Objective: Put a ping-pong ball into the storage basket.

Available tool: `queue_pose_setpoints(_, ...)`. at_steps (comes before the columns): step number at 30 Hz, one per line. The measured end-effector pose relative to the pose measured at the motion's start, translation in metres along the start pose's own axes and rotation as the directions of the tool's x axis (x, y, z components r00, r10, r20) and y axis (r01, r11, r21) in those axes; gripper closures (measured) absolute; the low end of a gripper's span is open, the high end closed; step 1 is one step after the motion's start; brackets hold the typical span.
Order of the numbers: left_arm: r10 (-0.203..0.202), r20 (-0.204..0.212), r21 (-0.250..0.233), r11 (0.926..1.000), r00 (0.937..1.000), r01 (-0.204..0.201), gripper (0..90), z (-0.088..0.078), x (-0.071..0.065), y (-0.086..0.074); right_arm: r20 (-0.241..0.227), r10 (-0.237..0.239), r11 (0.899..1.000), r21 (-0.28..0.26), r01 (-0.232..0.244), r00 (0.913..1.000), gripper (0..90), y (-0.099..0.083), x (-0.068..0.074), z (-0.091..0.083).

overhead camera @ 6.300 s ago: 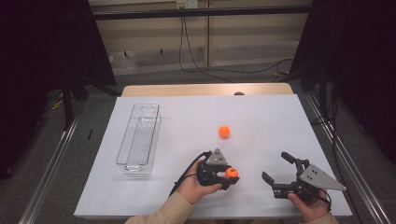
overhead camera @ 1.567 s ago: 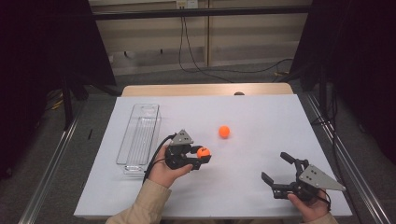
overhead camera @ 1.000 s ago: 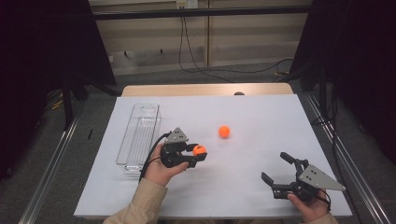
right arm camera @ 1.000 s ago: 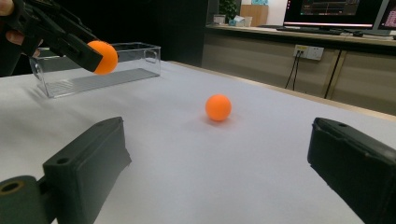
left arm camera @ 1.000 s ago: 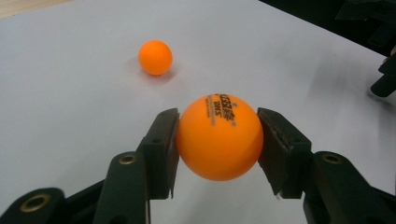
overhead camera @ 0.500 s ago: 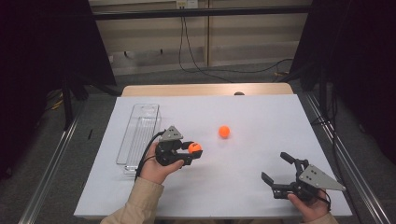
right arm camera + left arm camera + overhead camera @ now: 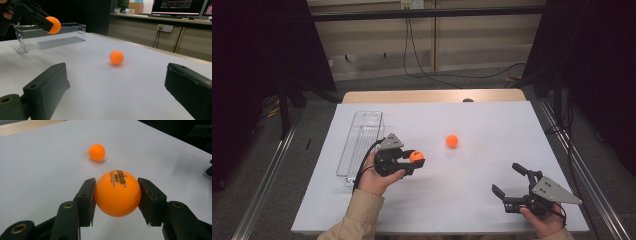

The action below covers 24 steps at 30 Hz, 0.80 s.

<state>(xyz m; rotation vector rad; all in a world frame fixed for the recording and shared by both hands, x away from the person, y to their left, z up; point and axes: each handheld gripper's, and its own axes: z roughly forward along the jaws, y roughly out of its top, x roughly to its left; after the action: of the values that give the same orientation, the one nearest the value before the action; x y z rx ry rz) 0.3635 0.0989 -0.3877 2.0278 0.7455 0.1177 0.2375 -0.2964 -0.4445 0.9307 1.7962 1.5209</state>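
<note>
— Left gripper point(image 7: 412, 161)? Clamped on an orange ball point(image 7: 117, 193), above the white table point(image 7: 492, 175), beside the clear tray point(image 7: 362, 131).
— Round, no long axis; black print facing up. Right gripper point(image 7: 508, 181): jaws apart, empty.

Orange ball point(image 7: 117, 193), black print on top, clamped in left claw point(image 7: 117, 195), above white table point(image 7: 492, 130).

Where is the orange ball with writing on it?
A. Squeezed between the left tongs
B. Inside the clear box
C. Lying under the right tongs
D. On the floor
A: in the left gripper view, the printed orange ball sits clamped between both jaws of the left tongs.
</note>
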Motion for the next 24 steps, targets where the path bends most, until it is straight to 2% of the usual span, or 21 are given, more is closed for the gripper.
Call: queue_pose_setpoints(24,-0.016,-0.031,-0.009,0.9998,0.9994,0.016,50.9,-0.012,0.010,-0.001,-0.001,0.001,1.000,-0.001,-0.001,1.0000,4.0,0.000,0.000,0.000)
